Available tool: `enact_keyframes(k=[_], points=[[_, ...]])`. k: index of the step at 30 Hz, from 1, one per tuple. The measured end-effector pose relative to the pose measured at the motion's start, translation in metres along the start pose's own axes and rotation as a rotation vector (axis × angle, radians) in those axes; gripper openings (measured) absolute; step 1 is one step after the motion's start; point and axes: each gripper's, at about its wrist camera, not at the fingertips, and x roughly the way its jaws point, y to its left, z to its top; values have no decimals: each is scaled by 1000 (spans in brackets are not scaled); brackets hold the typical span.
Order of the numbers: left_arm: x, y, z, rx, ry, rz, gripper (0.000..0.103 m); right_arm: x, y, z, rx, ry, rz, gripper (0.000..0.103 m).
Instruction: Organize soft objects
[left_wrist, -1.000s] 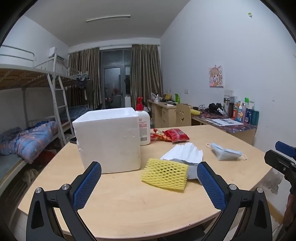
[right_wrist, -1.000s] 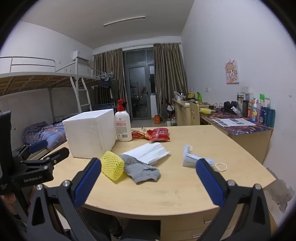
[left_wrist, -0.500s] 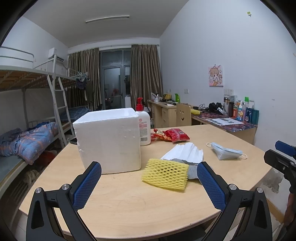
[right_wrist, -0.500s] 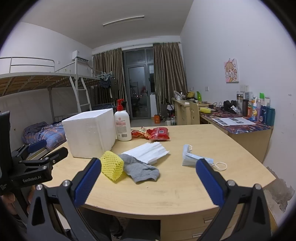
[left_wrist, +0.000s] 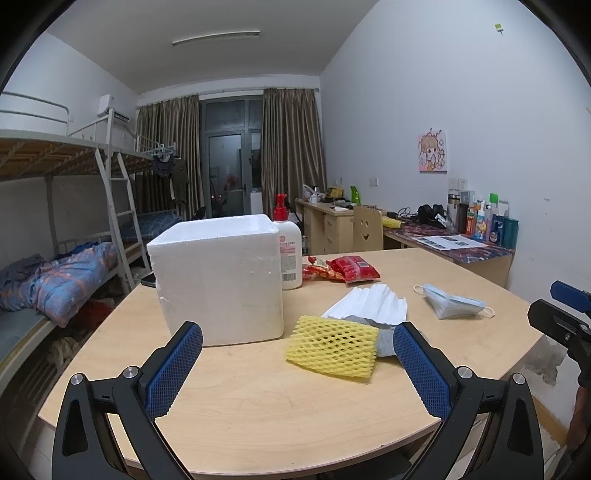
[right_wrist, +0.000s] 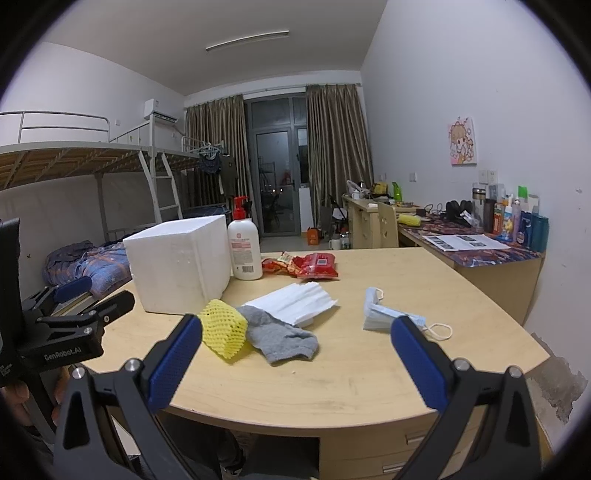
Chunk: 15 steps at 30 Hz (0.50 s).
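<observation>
A yellow foam net (left_wrist: 332, 345) (right_wrist: 222, 326) lies on the wooden table, touching a grey sock (right_wrist: 280, 338) (left_wrist: 384, 341). White foam wrap (left_wrist: 369, 304) (right_wrist: 293, 301) lies behind them. A blue face mask (left_wrist: 452, 306) (right_wrist: 384, 317) lies to the right. A white foam box (left_wrist: 218, 280) (right_wrist: 177, 264) stands at the left. My left gripper (left_wrist: 297, 365) is open and empty, just short of the net. My right gripper (right_wrist: 295, 360) is open and empty, in front of the sock.
A lotion pump bottle (left_wrist: 288, 254) (right_wrist: 243, 247) stands behind the box. Red snack packets (left_wrist: 343, 269) (right_wrist: 303, 266) lie at the back. The table's curved front edge (right_wrist: 332, 424) is near. A cluttered desk (right_wrist: 476, 247) stands right, bunk beds (left_wrist: 55, 258) left.
Both views have shifted only slightly; the objects on the table have not moved and both grippers stay open.
</observation>
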Motion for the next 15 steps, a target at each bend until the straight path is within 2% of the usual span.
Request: enact_keyframes(k=[15], points=[[0,1,1,0,4,0,103,1,0,0,-3,3,-2,103]])
